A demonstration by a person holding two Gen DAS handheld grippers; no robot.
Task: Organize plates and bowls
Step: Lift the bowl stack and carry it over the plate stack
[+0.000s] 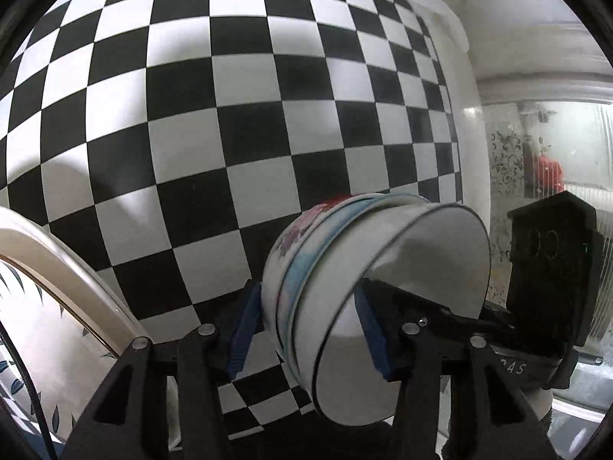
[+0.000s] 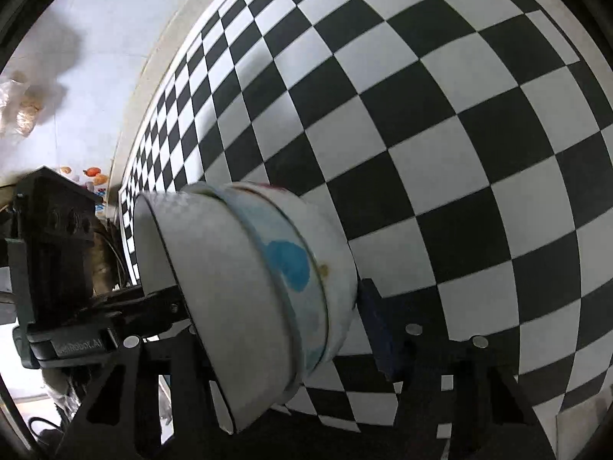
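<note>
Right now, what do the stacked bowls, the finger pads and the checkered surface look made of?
Stacked bowls: likely glazed ceramic, glossy white with a dark rim line, floral and blue prints; enamel or melamine not ruled out.
Finger pads: blue, matte, ribbed, looks like rubber or printed plastic.
Checkered surface: smooth black and white squares with soft sheen, probably a printed vinyl mat or cloth; cannot tell which.

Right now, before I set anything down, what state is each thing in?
Stack of nested bowls: three visible, tipped on edge, lifted over the checkered tablecloth.
Left hand-held gripper: shut on the stack, one pad outside, the other inside the front bowl.
Right hand-held gripper: straddles the same stack; one pad beside the outer wall, contact unclear.
Leaf-patterned plate: flat, at the left edge.
</note>
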